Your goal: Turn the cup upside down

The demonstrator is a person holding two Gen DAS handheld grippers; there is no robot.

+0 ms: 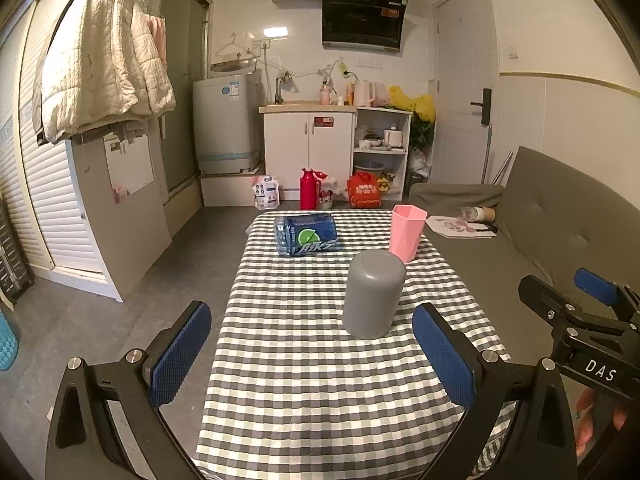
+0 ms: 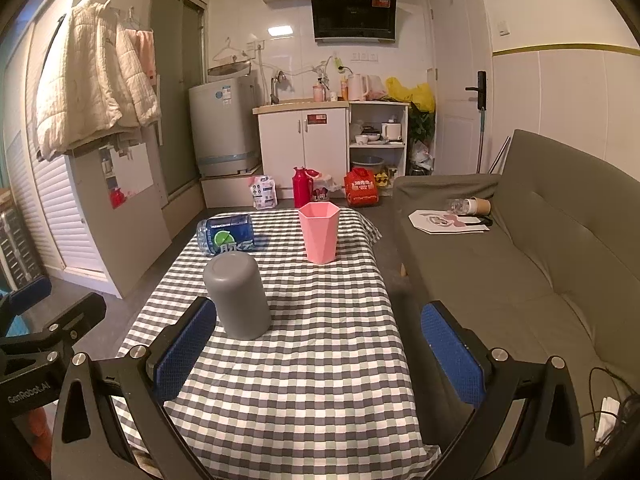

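Note:
A grey cup stands upside down, closed base up, on the checked tablecloth; it also shows in the right wrist view. A pink faceted cup stands upright, mouth up, behind it, also seen in the right wrist view. My left gripper is open and empty, short of the grey cup. My right gripper is open and empty; the grey cup is just beyond its left finger. The right gripper also shows at the right edge of the left wrist view.
A blue drink bottle pack lies on its side at the table's far left, also in the right wrist view. A grey sofa runs along the table's right side with papers on it. Floor lies to the left.

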